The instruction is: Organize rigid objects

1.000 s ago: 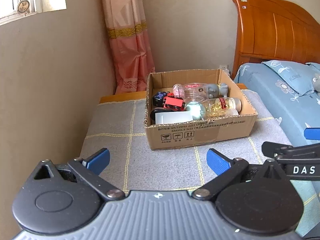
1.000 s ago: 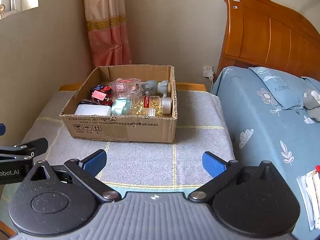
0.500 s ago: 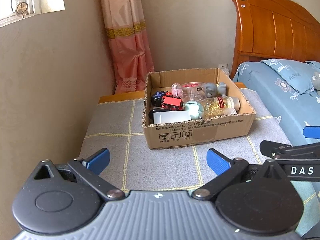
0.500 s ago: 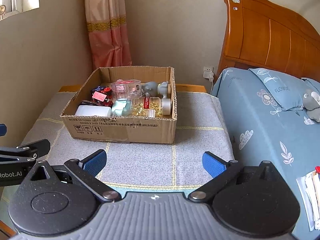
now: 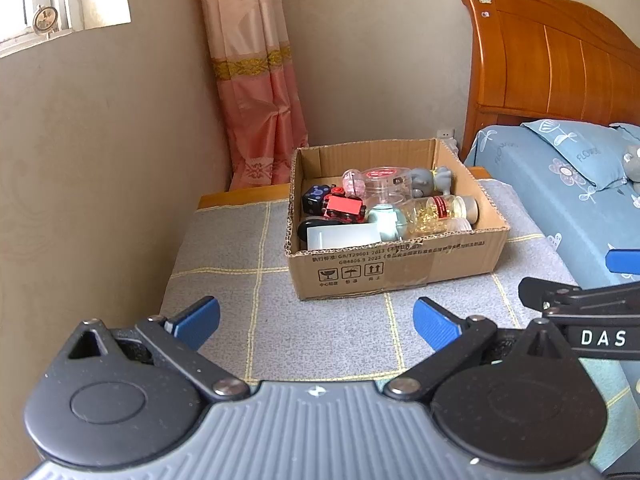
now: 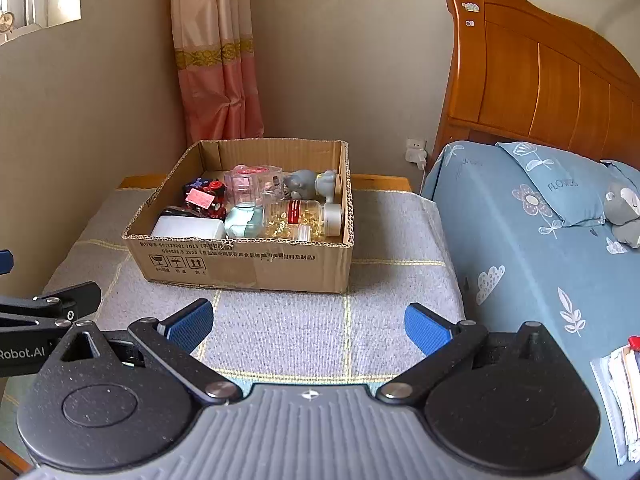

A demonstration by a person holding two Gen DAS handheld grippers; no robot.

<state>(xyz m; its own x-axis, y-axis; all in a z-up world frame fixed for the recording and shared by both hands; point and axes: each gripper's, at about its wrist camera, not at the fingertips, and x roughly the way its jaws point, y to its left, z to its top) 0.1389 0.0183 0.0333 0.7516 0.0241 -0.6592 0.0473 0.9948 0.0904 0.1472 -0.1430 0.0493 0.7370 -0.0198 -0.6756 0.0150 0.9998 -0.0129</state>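
Left gripper [image 5: 316,322]: your blue fingers stand wide apart, empty, over the grey checked cloth [image 5: 320,336].
Right gripper [image 6: 308,326]: yours too is spread and empty; its arm reads "DAS".
Cardboard box [image 6: 248,264]: ahead of both, on the cloth, left of the bed [image 6: 532,240].
Contents: capsule bottle [image 6: 300,218] on its side, red toy car [image 5: 344,208], white box [image 6: 188,228].
Writing: "Robot.AI" on your left gripper's arm; box print too small to read.

Beige walls [image 5: 100,140] catch daylight from a window [image 5: 60,0] up left, a pink curtain [image 6: 216,60] hangs in the corner, and a wooden headboard [image 6: 532,72] rises over the blue-sheeted bed [image 6: 520,260].
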